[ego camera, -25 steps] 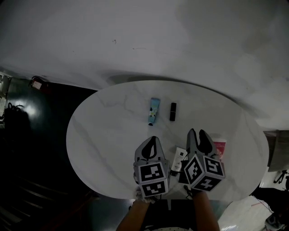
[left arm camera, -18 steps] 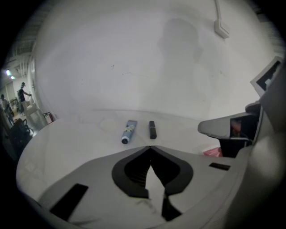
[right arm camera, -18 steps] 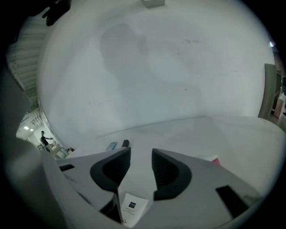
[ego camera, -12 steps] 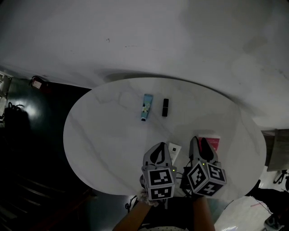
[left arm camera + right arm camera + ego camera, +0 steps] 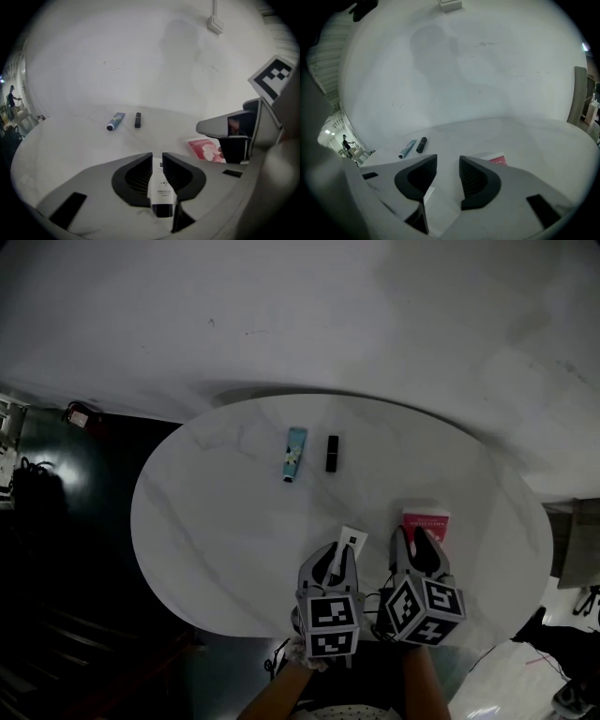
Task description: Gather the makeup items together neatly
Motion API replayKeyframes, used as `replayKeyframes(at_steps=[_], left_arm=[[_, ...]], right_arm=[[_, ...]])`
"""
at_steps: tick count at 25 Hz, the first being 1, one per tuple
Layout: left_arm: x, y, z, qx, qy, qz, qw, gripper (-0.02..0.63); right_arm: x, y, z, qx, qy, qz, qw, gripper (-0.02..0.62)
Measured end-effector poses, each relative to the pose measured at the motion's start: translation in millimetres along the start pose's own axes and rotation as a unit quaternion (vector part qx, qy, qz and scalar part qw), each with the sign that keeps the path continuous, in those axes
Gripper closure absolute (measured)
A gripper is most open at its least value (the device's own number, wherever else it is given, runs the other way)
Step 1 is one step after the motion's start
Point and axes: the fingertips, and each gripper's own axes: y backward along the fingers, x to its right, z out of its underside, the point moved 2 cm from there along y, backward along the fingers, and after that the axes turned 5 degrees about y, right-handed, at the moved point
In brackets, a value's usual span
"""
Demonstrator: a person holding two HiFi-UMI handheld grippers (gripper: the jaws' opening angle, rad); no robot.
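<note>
- White marble-patterned table point(image 5: 187, 512) carries everything. The white tube point(image 5: 161, 180) with a black cap lies close to its near edge, between the jaws of the left gripper point(image 5: 157, 157).
- Those jaws have just been opening and stand slightly apart, one on each side of the tube. As far as I can judge, they are not pinching it.
- To grip well, centre the tube's body between the pads and close gently. It looks soft and could squash or slip.
- The right gripper point(image 5: 447, 161) has its jaws apart with nothing between them. A pink sachet point(image 5: 426, 523) lies just ahead of it, towards the table's right edge.
- A blue tube point(image 5: 294, 453) and a black lipstick point(image 5: 331, 453) lie side by side nearer the far edge, a sensible gathering spot.
- Bare table lies between, so only the neighbouring right gripper could get in the way.
</note>
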Motion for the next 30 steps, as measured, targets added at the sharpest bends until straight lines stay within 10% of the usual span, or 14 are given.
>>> replayKeyframes(at_steps=[14,30], left_arm=[[8.6,-4.4,29.9,-0.025,-0.022,0.001,0.9994,0.451],[9.4,-12.2,49.2,-0.061,-0.049,-0.021,0.9968,0.390]], right_arm=[[10.8,3.8,22.6,-0.014,0.006,-0.030,0.999,0.605],[16.9,3.9,27.9,-0.028,0.001,-0.041,0.999,0.604]])
